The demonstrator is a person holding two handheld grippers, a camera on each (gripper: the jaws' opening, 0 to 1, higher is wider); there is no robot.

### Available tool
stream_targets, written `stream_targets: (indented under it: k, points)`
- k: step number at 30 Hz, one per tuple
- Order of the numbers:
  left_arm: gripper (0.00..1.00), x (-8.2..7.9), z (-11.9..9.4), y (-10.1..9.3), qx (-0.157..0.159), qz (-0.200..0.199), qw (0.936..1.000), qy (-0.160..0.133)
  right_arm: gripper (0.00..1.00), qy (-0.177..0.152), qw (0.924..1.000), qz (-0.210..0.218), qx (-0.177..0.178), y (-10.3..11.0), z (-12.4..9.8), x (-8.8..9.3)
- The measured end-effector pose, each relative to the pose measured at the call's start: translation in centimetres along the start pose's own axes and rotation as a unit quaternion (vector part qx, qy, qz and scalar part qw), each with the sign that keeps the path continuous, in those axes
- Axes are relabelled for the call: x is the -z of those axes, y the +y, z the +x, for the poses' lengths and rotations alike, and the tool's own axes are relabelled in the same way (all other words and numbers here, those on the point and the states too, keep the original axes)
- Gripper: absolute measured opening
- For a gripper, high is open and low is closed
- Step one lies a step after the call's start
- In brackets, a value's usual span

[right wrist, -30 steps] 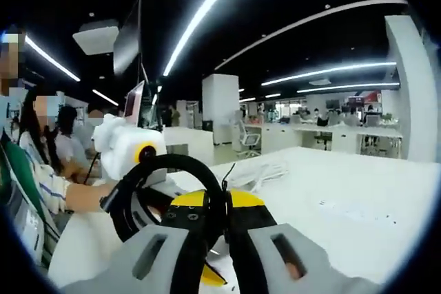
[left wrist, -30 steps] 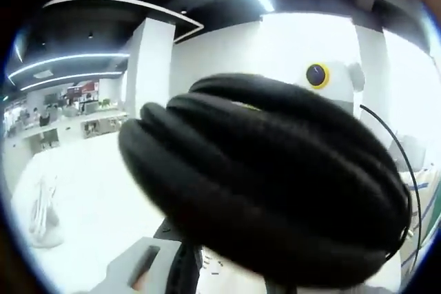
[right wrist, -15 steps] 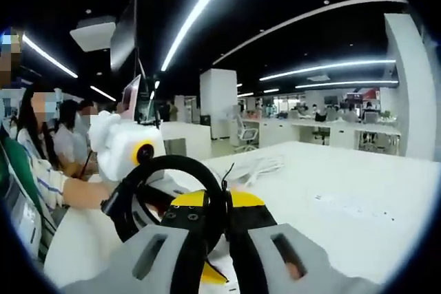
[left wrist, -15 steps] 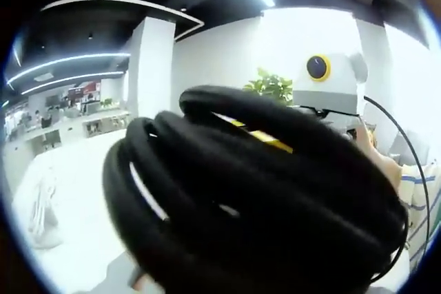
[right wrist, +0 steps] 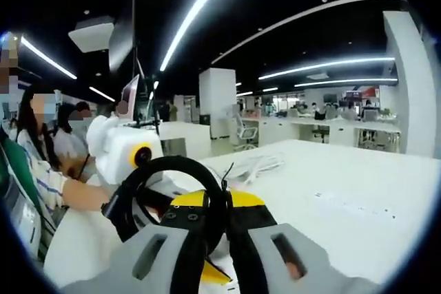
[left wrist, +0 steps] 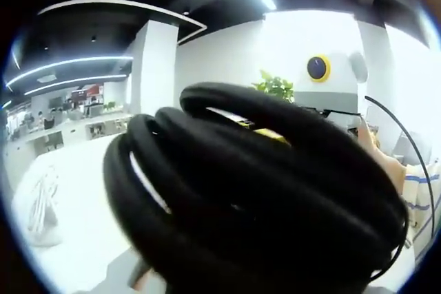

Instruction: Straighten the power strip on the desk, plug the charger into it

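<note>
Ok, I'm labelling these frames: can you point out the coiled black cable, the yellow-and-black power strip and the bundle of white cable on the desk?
coiled black cable [left wrist: 275,197], left gripper view, on the stacked loops.
yellow-and-black power strip [right wrist: 242,200], right gripper view, on its yellow end.
bundle of white cable [right wrist: 258,165], right gripper view, mid-bundle on the desk.

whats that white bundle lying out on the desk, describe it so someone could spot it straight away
Start from the wide white desk in the right gripper view. Toward its far side lies a loose white cable bundle, also seen at the left of the left gripper view. It is thin, pale and lying flat, unlike the thick black coiled cord held up close.
</note>
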State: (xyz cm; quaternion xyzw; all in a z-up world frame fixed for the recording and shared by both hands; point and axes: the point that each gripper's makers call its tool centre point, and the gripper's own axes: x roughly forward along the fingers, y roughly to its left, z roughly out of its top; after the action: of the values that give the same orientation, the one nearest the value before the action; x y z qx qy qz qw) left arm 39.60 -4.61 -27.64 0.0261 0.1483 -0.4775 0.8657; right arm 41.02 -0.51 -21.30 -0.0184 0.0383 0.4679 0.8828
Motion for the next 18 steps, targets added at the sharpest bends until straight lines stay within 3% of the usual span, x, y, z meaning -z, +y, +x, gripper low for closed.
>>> stream_targets:
  k: [18]
  points:
    - [0.29,0.27,-0.01,-0.01,-0.020,0.034,0.9992,0.002,0.10,0.004,0.9997,0.011,-0.022,0.49,-0.28,0.51]
